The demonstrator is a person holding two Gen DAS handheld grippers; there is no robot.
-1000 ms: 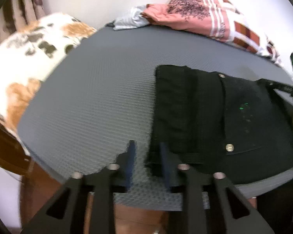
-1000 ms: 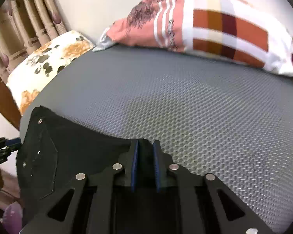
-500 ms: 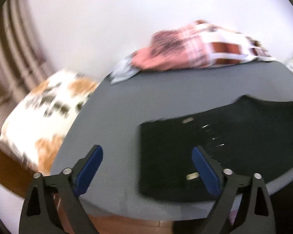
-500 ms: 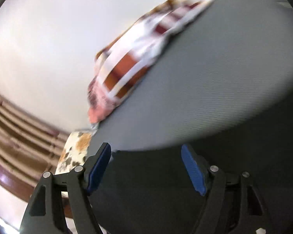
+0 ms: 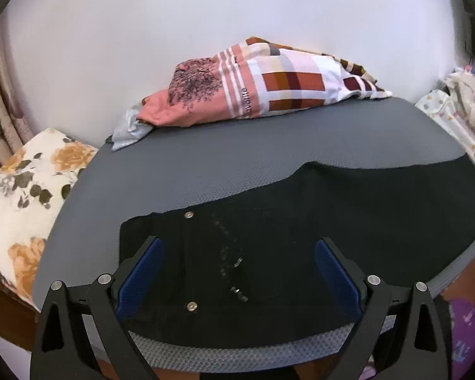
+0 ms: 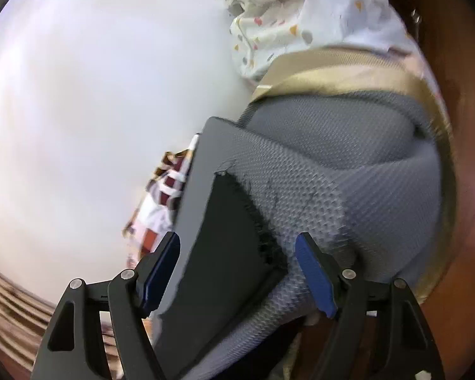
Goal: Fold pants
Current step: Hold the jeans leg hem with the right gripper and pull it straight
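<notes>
Grey mattress [image 5: 205, 171] bears black pants [image 5: 300, 237] beneath both gaping, empty grippers.

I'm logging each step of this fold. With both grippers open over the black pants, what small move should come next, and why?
Probably lower the left gripper and close on the near waistband edge of the black pants. They lie flat on the gray mat, and neither it nor the right gripper holds any cloth.
</notes>
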